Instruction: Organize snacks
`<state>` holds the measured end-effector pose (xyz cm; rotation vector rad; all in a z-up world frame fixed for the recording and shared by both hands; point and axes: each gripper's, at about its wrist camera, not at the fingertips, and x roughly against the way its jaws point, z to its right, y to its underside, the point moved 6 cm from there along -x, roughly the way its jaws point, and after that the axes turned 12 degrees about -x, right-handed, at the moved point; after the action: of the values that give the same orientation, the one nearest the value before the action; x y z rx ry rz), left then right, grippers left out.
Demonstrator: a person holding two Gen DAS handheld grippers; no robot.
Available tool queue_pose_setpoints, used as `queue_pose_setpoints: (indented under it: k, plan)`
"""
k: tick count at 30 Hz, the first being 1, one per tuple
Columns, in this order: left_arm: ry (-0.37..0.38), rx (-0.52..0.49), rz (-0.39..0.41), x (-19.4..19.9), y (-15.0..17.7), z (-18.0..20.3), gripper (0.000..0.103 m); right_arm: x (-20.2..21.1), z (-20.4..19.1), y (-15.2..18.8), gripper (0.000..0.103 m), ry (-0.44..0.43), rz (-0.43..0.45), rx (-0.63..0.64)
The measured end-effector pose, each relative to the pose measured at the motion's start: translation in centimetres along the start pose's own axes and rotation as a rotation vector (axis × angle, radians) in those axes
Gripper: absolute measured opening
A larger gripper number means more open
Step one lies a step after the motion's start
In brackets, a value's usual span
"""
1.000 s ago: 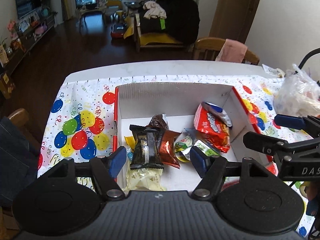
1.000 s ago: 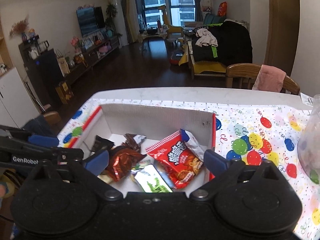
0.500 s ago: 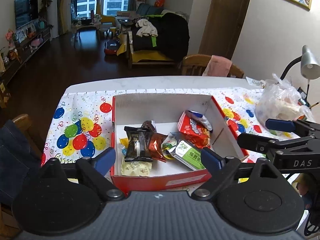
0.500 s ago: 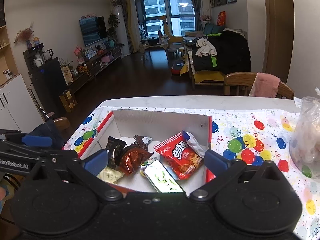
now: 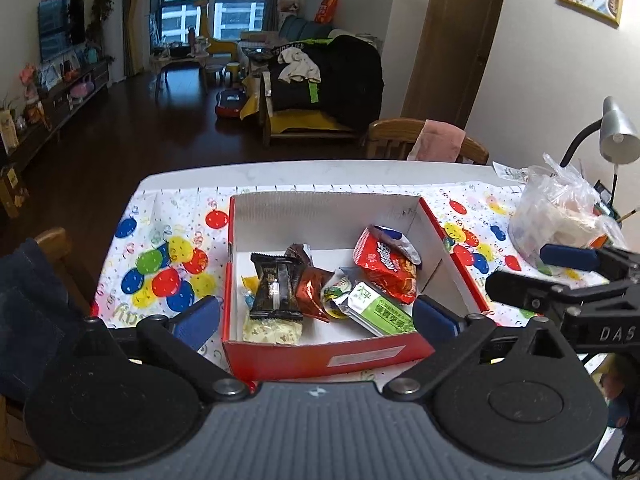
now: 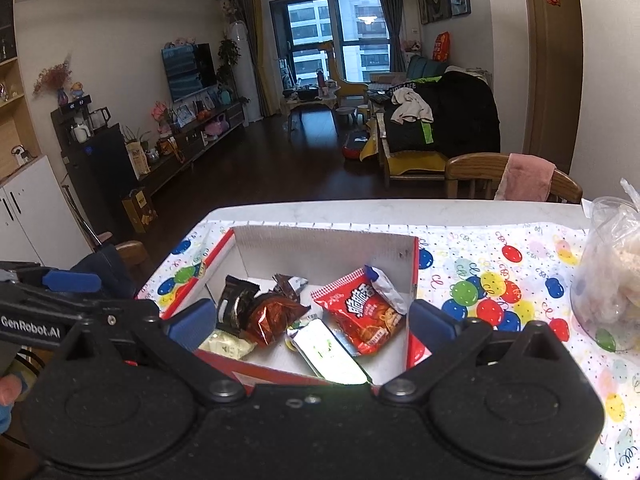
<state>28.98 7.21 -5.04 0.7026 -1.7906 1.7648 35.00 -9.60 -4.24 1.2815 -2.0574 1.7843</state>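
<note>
A red cardboard box [image 5: 320,354] with a white inside stands on the balloon-print tablecloth; it also shows in the right wrist view [image 6: 414,350]. In it lie a red chip bag [image 5: 384,266], a black bar wrapper [image 5: 274,286], a brown foil packet [image 5: 314,294], a green-and-white pack [image 5: 378,308] and a pale yellow packet [image 5: 272,332]. My left gripper [image 5: 316,320] is open and empty, held above the box's near side. My right gripper [image 6: 310,324] is open and empty, near the box's near right corner.
A clear plastic bag of items [image 5: 560,216] sits at the table's right side, also in the right wrist view [image 6: 612,280]. A desk lamp [image 5: 612,136] stands behind it. A wooden chair with a pink cloth [image 5: 436,146] is at the far edge.
Both grippers have pulled back and up from the box, so the whole box now shows. Both jaws have opened wider. The snacks have not moved.
</note>
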Motion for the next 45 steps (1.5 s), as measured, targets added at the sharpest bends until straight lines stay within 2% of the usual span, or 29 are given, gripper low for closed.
queue_pose_setpoints:
  k: [14,34,45]
  plan:
    - [-0.03,-0.028,0.022,0.6,-0.2,0.9,0.103,0.3,0.3,0.2,0.103,-0.001,0.012,0.002]
    - [-0.007,0.023,0.008,0.4,0.2,0.2,0.103,0.1,0.3,0.6,0.103,-0.011,-0.007,-0.049]
    - [-0.002,0.022,0.037,1.2,0.2,0.5,0.103,0.2,-0.1,0.5,0.103,-0.029,-0.008,-0.084]
